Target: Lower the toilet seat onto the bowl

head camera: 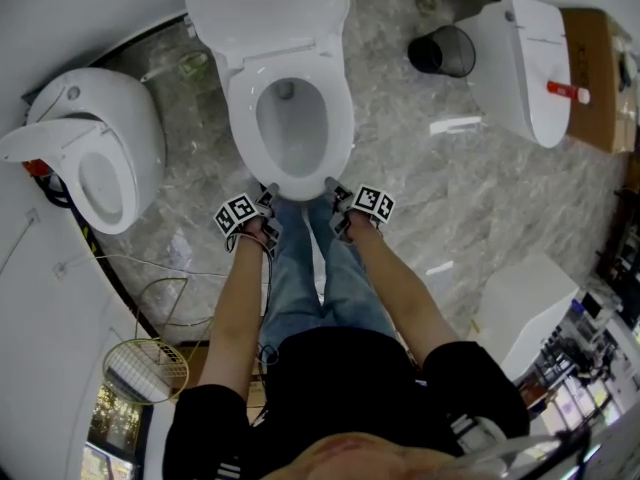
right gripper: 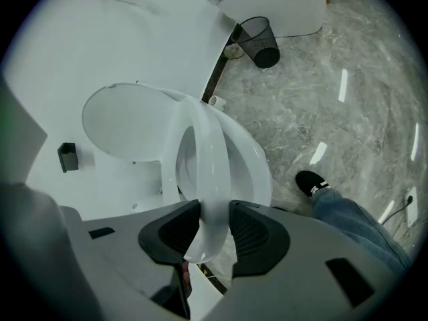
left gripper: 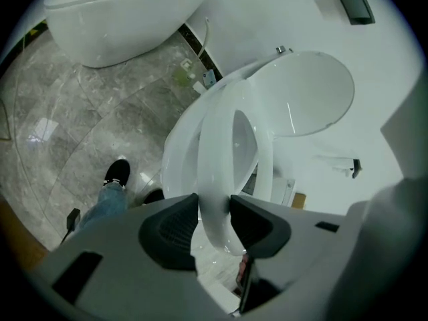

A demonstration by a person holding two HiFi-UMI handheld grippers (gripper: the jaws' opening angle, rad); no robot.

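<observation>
The white toilet seat (head camera: 291, 173) hangs partly lowered over the bowl (left gripper: 175, 166), with a gap still showing between ring and rim. The lid (head camera: 265, 8) stands upright behind it. My left gripper (head camera: 268, 196) is shut on the front left of the seat, whose ring (left gripper: 215, 159) runs between the dark pads of that gripper (left gripper: 214, 214). My right gripper (head camera: 335, 190) is shut on the front right. In the right gripper view the ring (right gripper: 210, 169) is pinched between the pads of that gripper (right gripper: 215, 223), with the lid (right gripper: 124, 122) and bowl rim (right gripper: 253, 169) beyond.
A second white toilet (head camera: 100, 158) stands at the left and a third (head camera: 525, 68) at the upper right, with a black mesh bin (head camera: 442, 51) beside it. A wire basket (head camera: 145, 368) lies lower left. The person's jeans-clad legs (head camera: 310, 268) stand right in front of the bowl.
</observation>
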